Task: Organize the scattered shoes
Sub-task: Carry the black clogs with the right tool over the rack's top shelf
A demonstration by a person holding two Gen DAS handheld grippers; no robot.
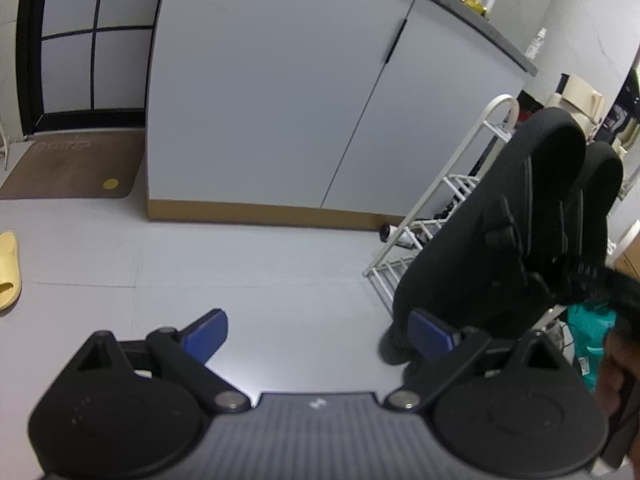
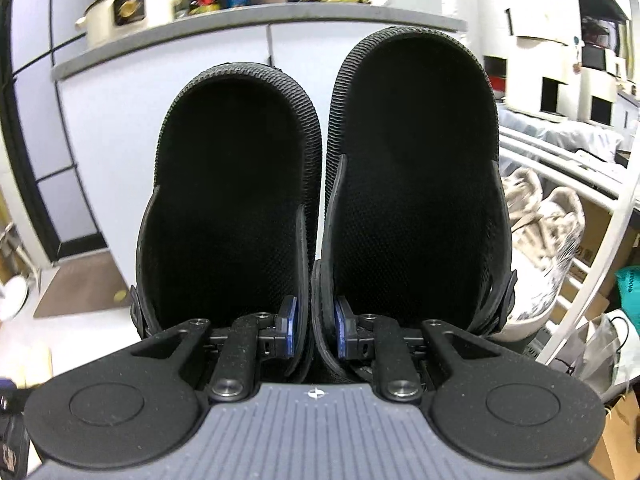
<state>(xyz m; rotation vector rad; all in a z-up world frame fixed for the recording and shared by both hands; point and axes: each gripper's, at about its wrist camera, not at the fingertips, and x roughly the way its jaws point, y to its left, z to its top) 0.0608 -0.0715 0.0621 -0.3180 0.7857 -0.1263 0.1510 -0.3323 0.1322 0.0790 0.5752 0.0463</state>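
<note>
The right gripper (image 2: 314,332) is pinching two black clogs (image 2: 320,200) together (left gripper (image 1: 316,334) gaping, empty); one could be slipping free near the white shoe rack (image 1: 432,208).

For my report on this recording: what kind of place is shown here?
Probably a home entryway beside a kitchen area: a doormat lies before a door, a white shoe rack stands by the cabinet, and a pot sits on its counter.
</note>
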